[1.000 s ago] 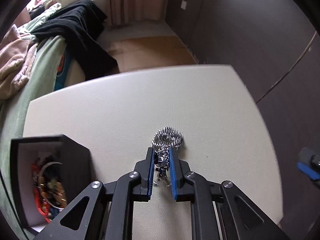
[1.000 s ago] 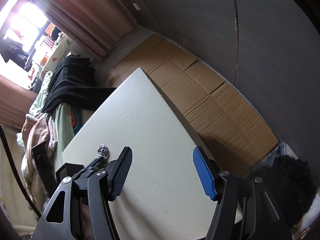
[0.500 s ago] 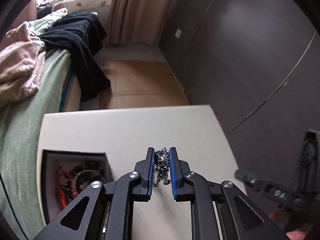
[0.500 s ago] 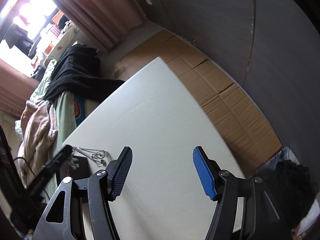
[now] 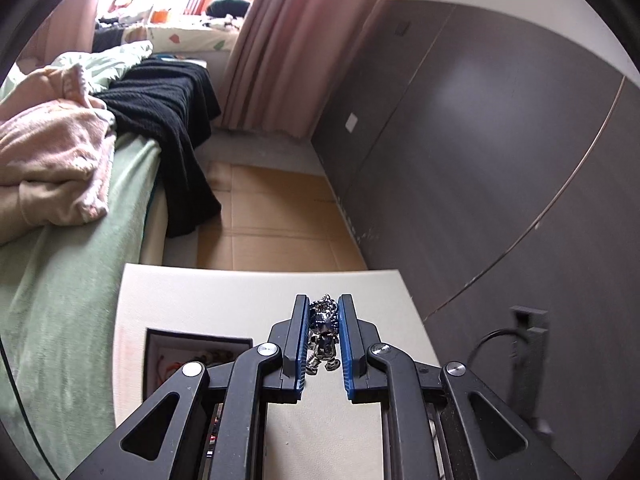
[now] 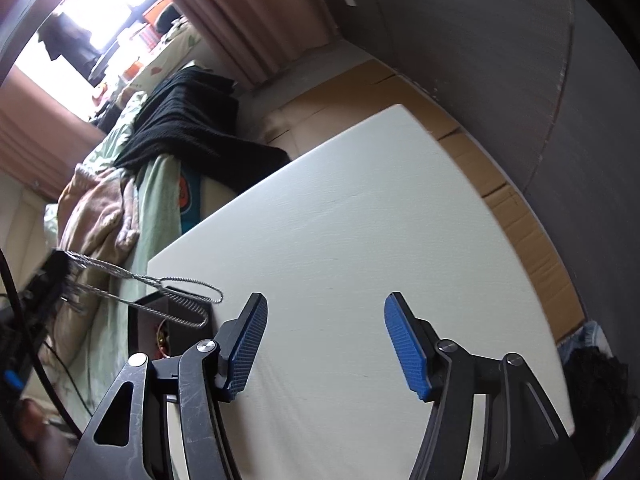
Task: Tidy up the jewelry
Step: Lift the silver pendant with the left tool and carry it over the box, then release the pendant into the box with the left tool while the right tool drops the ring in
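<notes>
While the tabletop (image 6: 340,240) shows no loose jewelry in either view, we judge the task to be well advanced: the one piece we can see outside the box (image 5: 192,342) is the chain (image 5: 325,330), and it is already off the surface. The box sits near the left edge of the tabletop, open, with beads and other pieces inside; its contents are only partly visible, so we cannot say how they are sorted. What is left, as we judge it, is to carry the chain over the box and let it go inside.

We hold the left tongs (image 5: 324,340) nearly closed, with both blue pads pressed on the bunched upper part of the chain. In the left wrist view the chain sits between the pads, close to their tips. In the right wrist view the rest of it hangs from those tongs as long silver loops, with the lowest loops above the box and apart from it.

We hold the right tongs (image 6: 324,344) about half open, and the jaws have just been closing a little. Nothing lies between them. They point down at bare tabletop, beside the box and to the right of the hanging loops, clear of both.
</notes>
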A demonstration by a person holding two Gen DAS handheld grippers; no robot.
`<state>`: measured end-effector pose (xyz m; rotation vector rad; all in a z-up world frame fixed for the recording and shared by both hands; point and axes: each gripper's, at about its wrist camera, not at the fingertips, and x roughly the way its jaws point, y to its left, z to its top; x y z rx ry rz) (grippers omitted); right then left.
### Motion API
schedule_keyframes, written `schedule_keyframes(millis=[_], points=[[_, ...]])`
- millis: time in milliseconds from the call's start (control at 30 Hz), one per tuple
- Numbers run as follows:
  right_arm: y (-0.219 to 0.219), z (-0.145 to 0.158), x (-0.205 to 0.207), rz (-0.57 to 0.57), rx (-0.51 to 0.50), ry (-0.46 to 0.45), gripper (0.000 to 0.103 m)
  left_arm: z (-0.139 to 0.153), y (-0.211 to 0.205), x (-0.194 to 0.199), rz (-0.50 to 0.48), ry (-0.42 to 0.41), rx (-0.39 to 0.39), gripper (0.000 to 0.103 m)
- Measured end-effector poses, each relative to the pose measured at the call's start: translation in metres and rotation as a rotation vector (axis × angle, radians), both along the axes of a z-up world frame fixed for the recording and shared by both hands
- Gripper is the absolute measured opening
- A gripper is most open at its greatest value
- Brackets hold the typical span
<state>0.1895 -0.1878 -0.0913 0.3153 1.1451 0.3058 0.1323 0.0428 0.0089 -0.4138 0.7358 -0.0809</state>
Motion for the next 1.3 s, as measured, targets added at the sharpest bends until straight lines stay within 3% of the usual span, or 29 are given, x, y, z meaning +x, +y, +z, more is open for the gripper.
schedule_keyframes(millis=[400,800,967,1067,1300], points=[[0.067,-0.016,0.003,0.158,-0.070,-0.003,0.031,0.022,0.046,-0.024,0.081,-0.078,-0.045,0.014],[0.113,-0.040,0.009,0.237,-0.170,0.006,0.025,0.004,0.078,-0.027,0.137,-0.039,-0.078,0.014],[0.126,-0.050,0.008,0.243,-0.278,-0.010,0.024,0.000,0.082,-0.027,0.153,-0.032,-0.080,0.014],[0.135,-0.050,0.004,0.266,-0.352,-0.037,0.015,-0.007,0.083,-0.023,0.162,-0.013,-0.069,0.014],[0.116,-0.039,0.004,0.236,-0.264,-0.034,0.014,-0.034,0.081,-0.014,0.195,0.076,-0.037,0.015]])
